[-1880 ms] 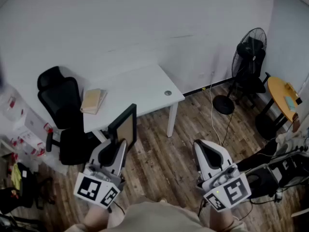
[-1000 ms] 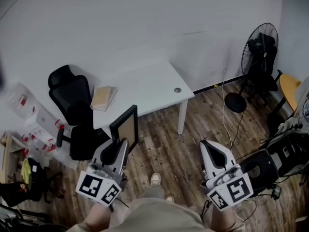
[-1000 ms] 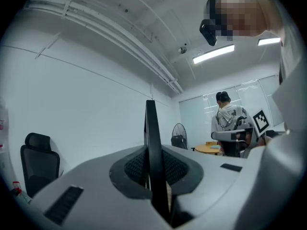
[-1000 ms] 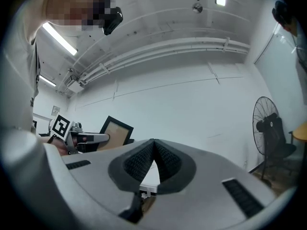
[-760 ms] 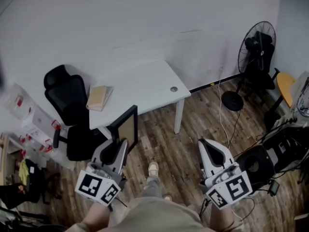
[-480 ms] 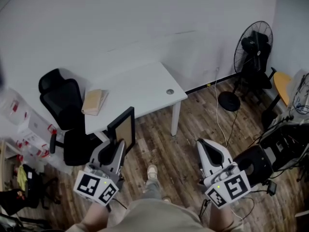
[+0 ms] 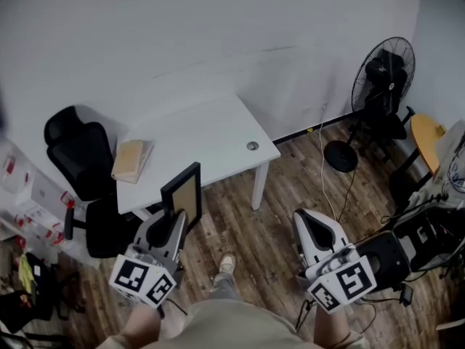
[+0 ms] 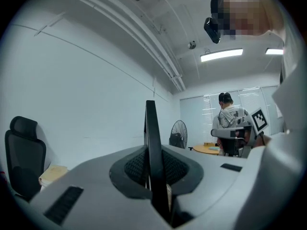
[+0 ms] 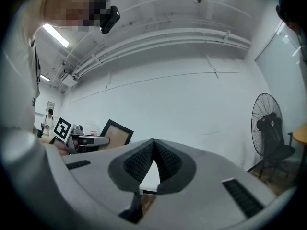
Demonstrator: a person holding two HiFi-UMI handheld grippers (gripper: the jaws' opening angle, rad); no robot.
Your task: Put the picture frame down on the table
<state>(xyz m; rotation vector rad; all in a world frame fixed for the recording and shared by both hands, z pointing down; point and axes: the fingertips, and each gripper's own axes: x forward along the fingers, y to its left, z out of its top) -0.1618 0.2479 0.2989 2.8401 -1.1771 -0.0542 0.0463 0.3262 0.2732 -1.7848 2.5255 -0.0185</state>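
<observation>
A black picture frame (image 7: pixel 183 195) with a tan backing stands upright in my left gripper (image 7: pixel 173 225), whose jaws are shut on its lower edge. In the left gripper view the picture frame (image 8: pixel 152 147) shows edge-on as a thin dark bar rising between the jaws. My right gripper (image 7: pixel 311 227) is shut with nothing in it, its tips meeting in the right gripper view (image 9: pixel 153 143). The white table (image 7: pixel 211 137) stands ahead against the wall, above the frame in the head view. The picture frame (image 9: pixel 115 133) also appears at the left of the right gripper view.
A tan book (image 7: pixel 129 159) and a small round grommet (image 7: pixel 252 145) lie on the table. A black office chair (image 7: pixel 86 173) stands at its left. A floor fan (image 7: pixel 378 86) and a round wooden table (image 7: pixel 427 138) are at the right. Cables cross the wood floor (image 7: pixel 305 187).
The table, chair and fan shift in the head view as the person walks. Both grippers stay low in the frame, the left still holding the frame upright.
</observation>
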